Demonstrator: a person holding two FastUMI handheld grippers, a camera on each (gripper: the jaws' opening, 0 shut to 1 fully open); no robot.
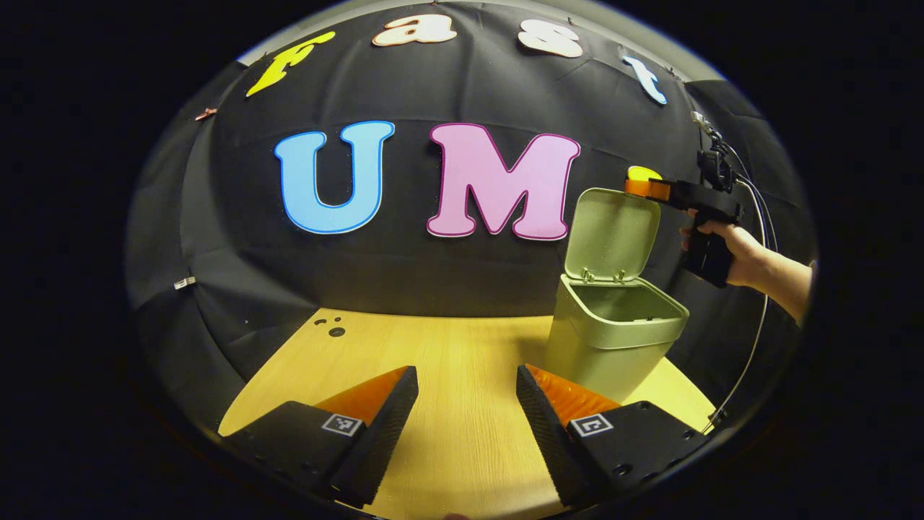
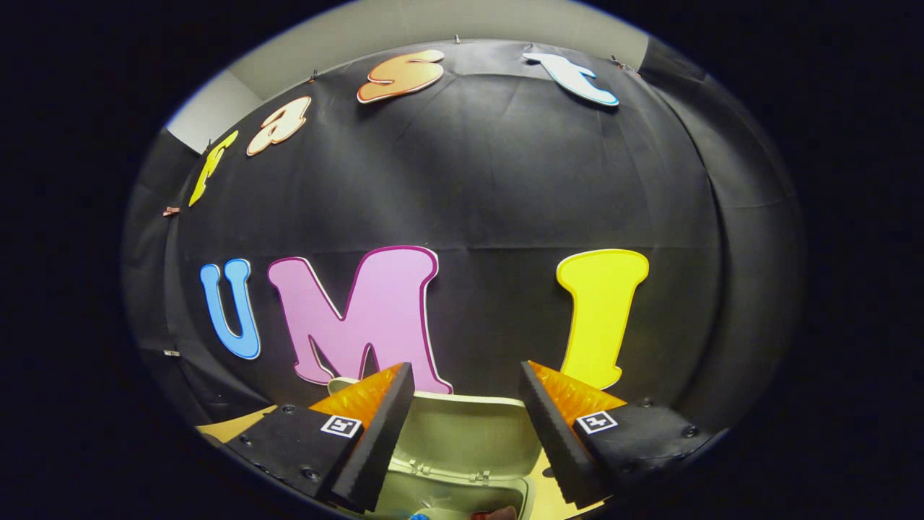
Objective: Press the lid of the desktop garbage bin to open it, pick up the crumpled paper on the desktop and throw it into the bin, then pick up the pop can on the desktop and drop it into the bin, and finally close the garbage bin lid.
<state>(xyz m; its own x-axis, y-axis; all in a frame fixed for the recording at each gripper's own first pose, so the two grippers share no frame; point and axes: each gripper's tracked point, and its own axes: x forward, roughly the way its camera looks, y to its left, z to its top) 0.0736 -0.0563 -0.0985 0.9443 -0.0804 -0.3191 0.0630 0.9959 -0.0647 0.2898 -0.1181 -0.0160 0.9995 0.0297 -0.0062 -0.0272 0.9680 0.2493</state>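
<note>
On wooden desktop, green bin is seen w/ lid raised; left gripper spread, empty; right gripper spread above bin.

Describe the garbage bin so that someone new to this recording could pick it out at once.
Start at the wooden table in front of the black cloth wall. On its right part stands the pale green bin, a small squarish plastic tub. Its hinged lid stands upright and open behind the mouth, with the right tongs at the lid's top edge.
</note>
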